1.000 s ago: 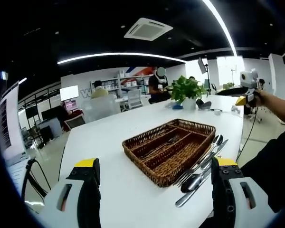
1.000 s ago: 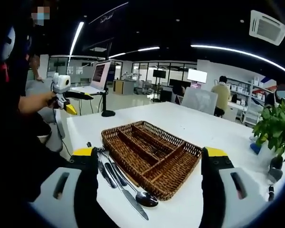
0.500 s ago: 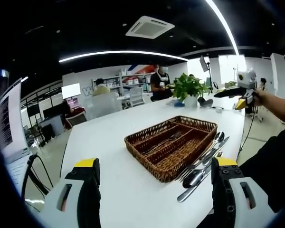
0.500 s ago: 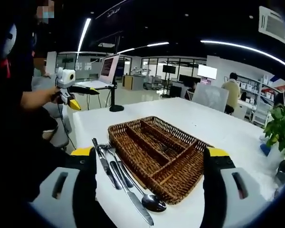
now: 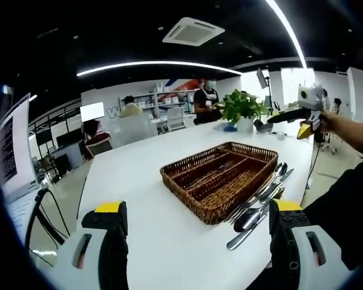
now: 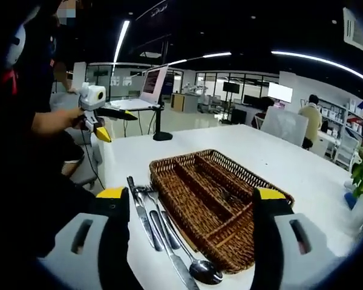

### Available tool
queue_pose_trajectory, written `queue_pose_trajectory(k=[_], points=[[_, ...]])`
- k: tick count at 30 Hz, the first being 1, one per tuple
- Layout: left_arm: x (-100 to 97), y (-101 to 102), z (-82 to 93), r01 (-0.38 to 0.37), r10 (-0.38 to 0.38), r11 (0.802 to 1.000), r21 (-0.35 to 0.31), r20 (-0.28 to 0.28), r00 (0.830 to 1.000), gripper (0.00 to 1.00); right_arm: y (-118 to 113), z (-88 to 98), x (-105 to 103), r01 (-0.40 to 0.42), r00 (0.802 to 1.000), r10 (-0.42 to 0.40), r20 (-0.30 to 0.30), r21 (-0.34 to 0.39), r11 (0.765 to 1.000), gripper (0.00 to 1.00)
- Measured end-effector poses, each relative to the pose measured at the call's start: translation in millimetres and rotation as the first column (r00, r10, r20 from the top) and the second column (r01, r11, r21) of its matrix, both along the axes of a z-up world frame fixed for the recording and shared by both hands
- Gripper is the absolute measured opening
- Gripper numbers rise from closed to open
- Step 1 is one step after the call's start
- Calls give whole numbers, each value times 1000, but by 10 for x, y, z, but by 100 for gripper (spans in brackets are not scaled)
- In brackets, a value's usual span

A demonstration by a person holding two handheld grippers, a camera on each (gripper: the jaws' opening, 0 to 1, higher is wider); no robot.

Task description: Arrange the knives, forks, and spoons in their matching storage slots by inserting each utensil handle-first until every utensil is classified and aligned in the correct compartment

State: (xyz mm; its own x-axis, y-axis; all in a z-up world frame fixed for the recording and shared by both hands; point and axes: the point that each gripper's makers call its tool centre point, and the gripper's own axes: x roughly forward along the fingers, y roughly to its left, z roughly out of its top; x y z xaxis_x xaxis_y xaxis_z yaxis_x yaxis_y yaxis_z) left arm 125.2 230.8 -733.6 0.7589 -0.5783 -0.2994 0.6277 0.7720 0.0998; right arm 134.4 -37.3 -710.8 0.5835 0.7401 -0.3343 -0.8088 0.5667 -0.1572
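Observation:
A brown wicker tray (image 5: 201, 209) with several long compartments lies on the white table (image 5: 133, 181). A thin metal utensil (image 5: 213, 176) lies in one middle compartment. Several knives, forks and spoons (image 5: 258, 202) lie loose on the table along the tray's side. My left gripper (image 5: 198, 206) hovers open and holds nothing, short of the tray. In the right gripper view the same tray (image 6: 187, 211) and loose utensils (image 6: 160, 226) sit just beyond my right gripper (image 6: 190, 193), which is open and holds nothing. Each gripper appears in the other's view, held up in a hand: right gripper (image 5: 302, 113), left gripper (image 6: 100, 116).
A potted plant (image 5: 242, 109) stands at the table's far end. A laptop on a stand (image 6: 155, 84) rises past the other end. The person's dark sleeve (image 5: 345, 211) is close by the utensils. Seated people and shelves are far behind.
Both cameras have drifted slightly; in the right gripper view the tray and utensils look a bit nearer. Nothing on the table has moved, and both grippers stay open.

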Motion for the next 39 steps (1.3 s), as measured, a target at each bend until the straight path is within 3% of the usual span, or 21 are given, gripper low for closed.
queue_pose_trajectory(k=[10, 15, 19, 33, 39], points=[[-31, 24, 9, -2, 2, 1000, -13, 2, 1000, 99, 195, -166, 14, -47, 999, 46, -23, -31, 998, 80], [-58, 39, 19, 0, 0, 1000, -6, 5, 1000, 99, 324, -232, -23, -93, 995, 92, -33, -33, 995, 73], [-68, 68, 55, -8, 8, 1000, -6, 21, 1000, 99, 454, -279, -86, -153, 987, 151, -46, -29, 988, 61], [-121, 148, 123, -22, 22, 1000, 2, 42, 999, 99, 720, -516, -161, -241, 968, 236, -85, -61, 969, 52], [-125, 187, 160, -27, 27, 1000, 11, 47, 999, 99, 817, -770, -162, -275, 958, 260, -123, -123, 954, 44]])
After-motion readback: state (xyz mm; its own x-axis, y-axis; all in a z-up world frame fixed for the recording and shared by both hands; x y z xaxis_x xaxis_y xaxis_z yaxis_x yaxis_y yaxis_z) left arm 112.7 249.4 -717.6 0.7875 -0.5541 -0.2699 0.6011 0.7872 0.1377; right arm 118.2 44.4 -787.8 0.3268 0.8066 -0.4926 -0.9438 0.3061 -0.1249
